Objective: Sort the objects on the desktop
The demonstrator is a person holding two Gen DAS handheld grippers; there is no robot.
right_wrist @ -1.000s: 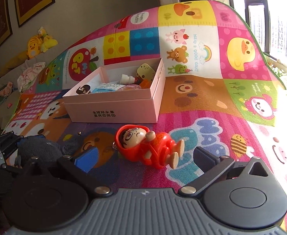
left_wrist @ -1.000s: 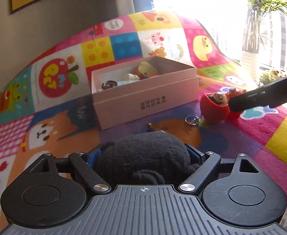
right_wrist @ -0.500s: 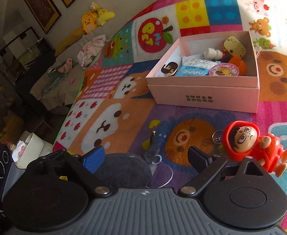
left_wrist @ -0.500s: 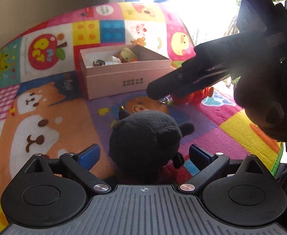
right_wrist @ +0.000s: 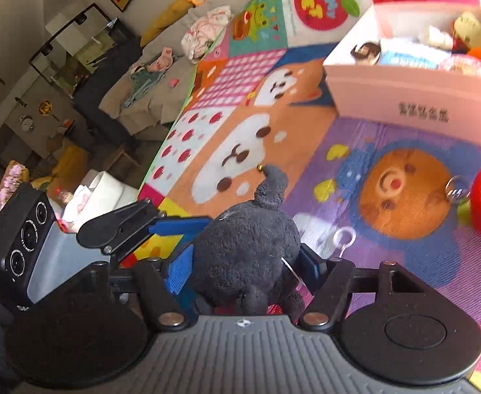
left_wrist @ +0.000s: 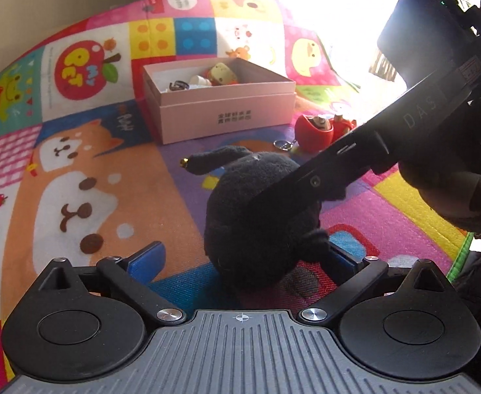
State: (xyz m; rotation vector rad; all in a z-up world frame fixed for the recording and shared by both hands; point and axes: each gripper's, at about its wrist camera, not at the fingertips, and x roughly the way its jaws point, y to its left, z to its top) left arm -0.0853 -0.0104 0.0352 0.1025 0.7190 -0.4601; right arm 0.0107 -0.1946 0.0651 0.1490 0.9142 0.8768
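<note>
One soft toy: the black plush toy (right_wrist: 245, 256) is round and fuzzy, with a thin tail tipped by a tiny gold bead.
Where: it sits on the mat (left_wrist: 86, 177), in front of the pink box (left_wrist: 220, 108).
Left gripper (left_wrist: 240, 257): jaws opening, very wide, pads off the toy.
Right gripper (right_wrist: 242, 267): jaws closing, blue pads right at the toy's sides; a firm squeeze can't be told.
Beside the box: a red doll (left_wrist: 316, 129).
</note>
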